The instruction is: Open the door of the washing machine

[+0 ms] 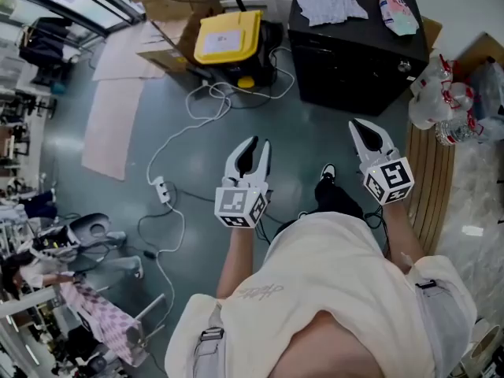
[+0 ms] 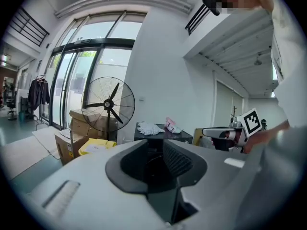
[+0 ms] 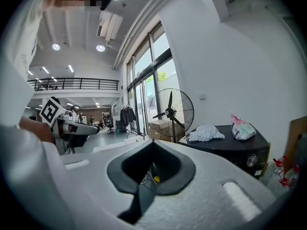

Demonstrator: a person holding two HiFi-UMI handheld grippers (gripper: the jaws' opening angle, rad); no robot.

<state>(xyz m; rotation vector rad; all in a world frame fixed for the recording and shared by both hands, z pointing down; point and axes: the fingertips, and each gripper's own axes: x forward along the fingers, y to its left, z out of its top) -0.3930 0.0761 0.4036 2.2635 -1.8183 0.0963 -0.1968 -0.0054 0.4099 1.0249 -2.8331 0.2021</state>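
While the fan (image 2: 109,104) is being shown only by the gripper views, the black washing machine (image 1: 354,53) is being faced just ahead. The left gripper (image 1: 260,143) is being held part-open, the right gripper (image 1: 364,128) closed, both empty. Any print is too small to read.

Both arms outstretched — left gripper (image 1: 258,142) with fingers apart, right gripper (image 1: 356,124) with fingers together, both empty.

On top of the black washing machine (image 3: 225,148) lie a white cloth (image 3: 205,132) and a pink packet (image 3: 242,128). A fan (image 3: 171,110) stands just left of it. The right tool (image 3: 153,143), nearer than the machine, has its jaw tips together and empty.
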